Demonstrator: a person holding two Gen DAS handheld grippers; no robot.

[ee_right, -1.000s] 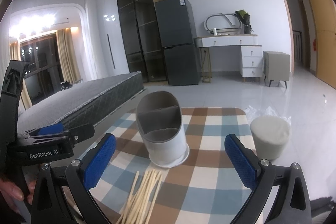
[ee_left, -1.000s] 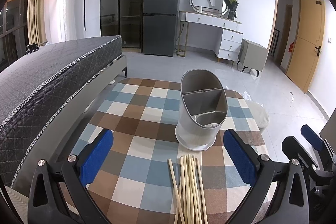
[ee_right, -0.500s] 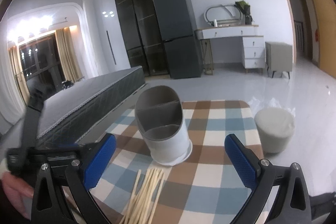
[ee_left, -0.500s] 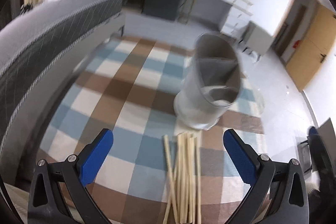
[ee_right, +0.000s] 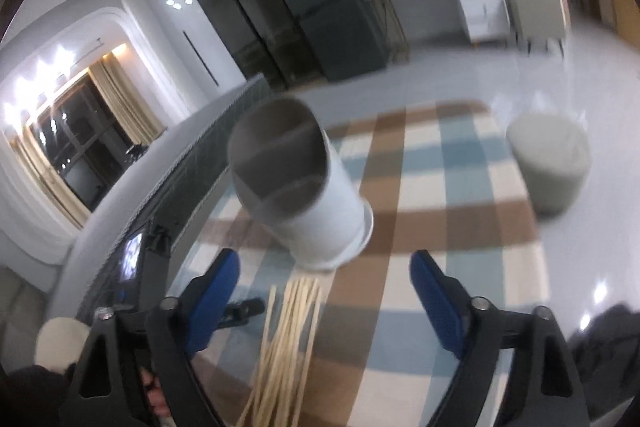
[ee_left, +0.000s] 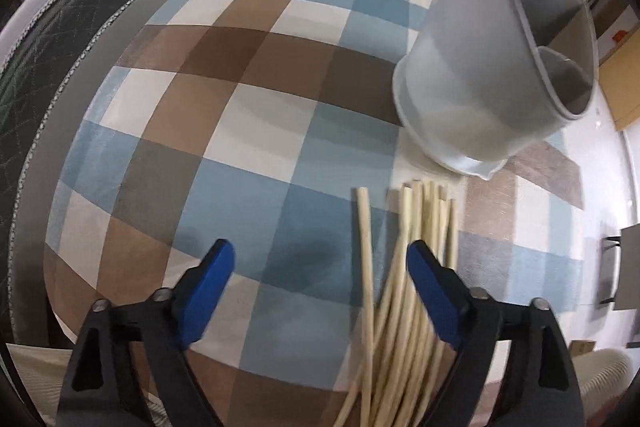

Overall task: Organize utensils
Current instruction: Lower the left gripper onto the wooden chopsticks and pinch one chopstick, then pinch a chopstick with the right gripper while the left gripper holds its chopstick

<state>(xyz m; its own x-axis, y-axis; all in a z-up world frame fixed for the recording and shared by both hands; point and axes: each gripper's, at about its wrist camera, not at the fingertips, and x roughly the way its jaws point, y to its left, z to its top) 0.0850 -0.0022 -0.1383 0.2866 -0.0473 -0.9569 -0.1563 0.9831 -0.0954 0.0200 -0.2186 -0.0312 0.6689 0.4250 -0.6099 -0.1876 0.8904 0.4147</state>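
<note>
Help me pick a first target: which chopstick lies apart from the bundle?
The leftmost chopstick, lying alone with a gap of cloth between it and the bunched chopsticks.

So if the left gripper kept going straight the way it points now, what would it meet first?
Probably the checked tablecloth: the open left gripper aims steeply down at it. The chopsticks lie at its right finger, likely just off centre.

The left hand-held gripper (ee_left: 320,267) has tipped down toward the bench (ee_left: 248,115) — a second ago its view took in the room, now almost only the checked cloth. Its jaws have just been closing, with nothing pressed between them; the right pad stands over the chopsticks (ee_left: 404,267), close to them. The right hand-held gripper (ee_right: 324,275) has also dipped and rolled — the utensil holder (ee_right: 304,187) now looks tilted. Its jaws have just been closing too, over the chopsticks, without touching them.
</note>
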